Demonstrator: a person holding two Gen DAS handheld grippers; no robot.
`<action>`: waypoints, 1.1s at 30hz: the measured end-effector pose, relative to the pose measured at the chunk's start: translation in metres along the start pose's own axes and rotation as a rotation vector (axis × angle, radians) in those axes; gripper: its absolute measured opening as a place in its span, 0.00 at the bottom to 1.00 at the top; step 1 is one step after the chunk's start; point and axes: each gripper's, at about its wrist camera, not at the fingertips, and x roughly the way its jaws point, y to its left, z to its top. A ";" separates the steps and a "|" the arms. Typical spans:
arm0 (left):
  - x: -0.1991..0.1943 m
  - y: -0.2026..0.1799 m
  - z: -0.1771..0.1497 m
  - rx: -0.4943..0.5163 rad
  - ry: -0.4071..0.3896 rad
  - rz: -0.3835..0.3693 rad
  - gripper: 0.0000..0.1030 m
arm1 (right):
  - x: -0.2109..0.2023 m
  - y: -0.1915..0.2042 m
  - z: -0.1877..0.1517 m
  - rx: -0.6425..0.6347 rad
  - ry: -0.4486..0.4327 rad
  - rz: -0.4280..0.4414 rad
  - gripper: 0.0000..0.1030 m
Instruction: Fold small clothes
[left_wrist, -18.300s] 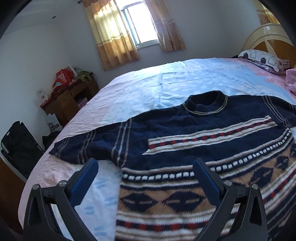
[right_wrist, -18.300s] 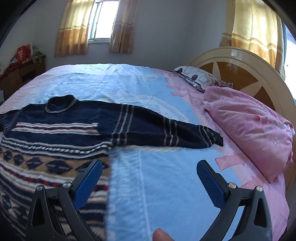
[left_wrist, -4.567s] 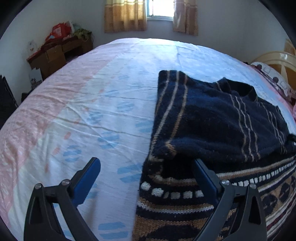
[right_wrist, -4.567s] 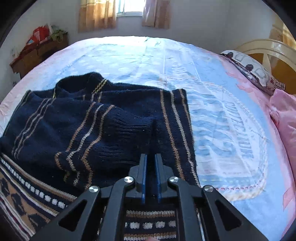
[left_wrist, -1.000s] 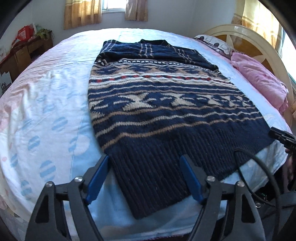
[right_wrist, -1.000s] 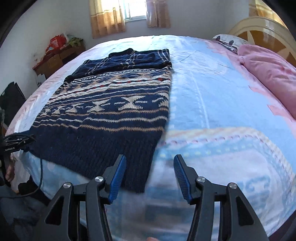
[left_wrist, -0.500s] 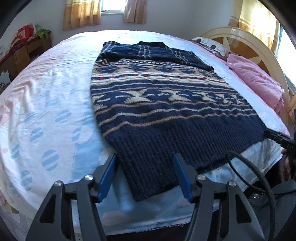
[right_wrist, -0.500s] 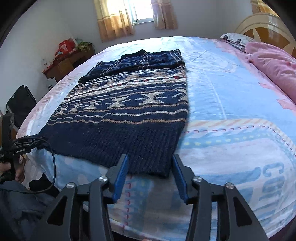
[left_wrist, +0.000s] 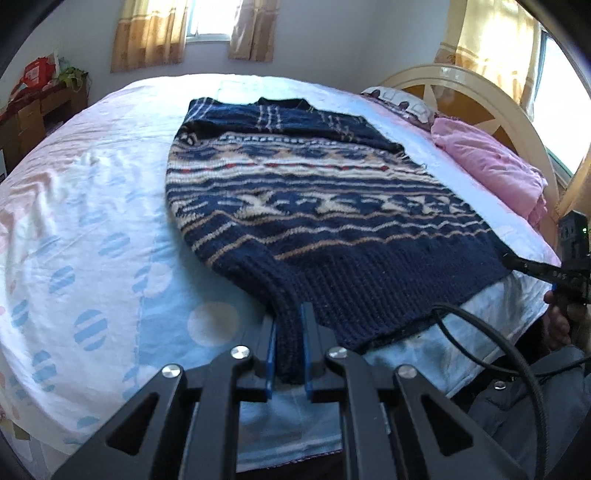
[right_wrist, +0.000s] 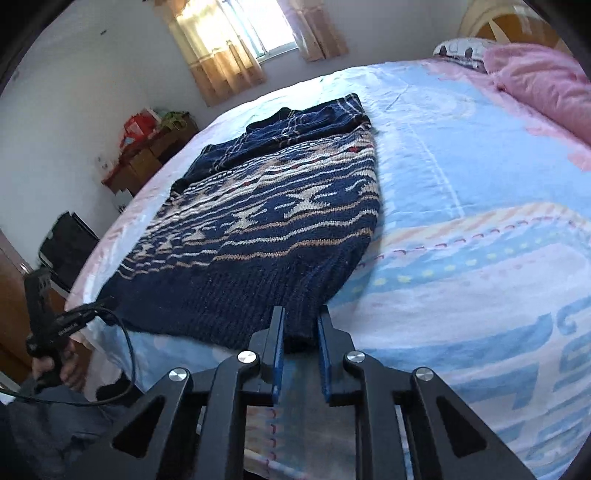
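The sweater (left_wrist: 325, 206) lies flat on the bed (left_wrist: 92, 229), collar end toward the window, its sleeves folded in across the top so the body forms a long rectangle. That layout makes sense for the next fold: with the sleeves tucked in, the ribbed hem nearest the bed's edge is the part to carry up toward the collar.

Each gripper has taken one hem corner. The left gripper (left_wrist: 288, 347) has its jaws nearly together, pinching the left corner of the ribbing, and the knit bunches into a ridge where it enters between the blue pads (left_wrist: 270, 354). The right gripper (right_wrist: 300, 345) has its jaws just as narrow, pinching the right corner, with dark ribbing filling the gap between them.

Holding both corners at once should keep the hem straight, so the fold lands square, not skewed. The knit looks thick and heavy, so I'd guess the middle of the hem will sag once it leaves the bed.
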 end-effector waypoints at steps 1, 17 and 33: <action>0.002 0.002 -0.001 -0.015 -0.002 0.002 0.18 | 0.000 -0.001 0.000 0.006 -0.002 0.008 0.16; -0.030 0.018 0.019 -0.038 -0.175 -0.052 0.09 | -0.024 -0.003 0.015 0.029 -0.139 0.087 0.11; -0.028 0.044 0.068 -0.164 -0.230 -0.177 0.09 | -0.034 0.009 0.088 0.049 -0.243 0.140 0.11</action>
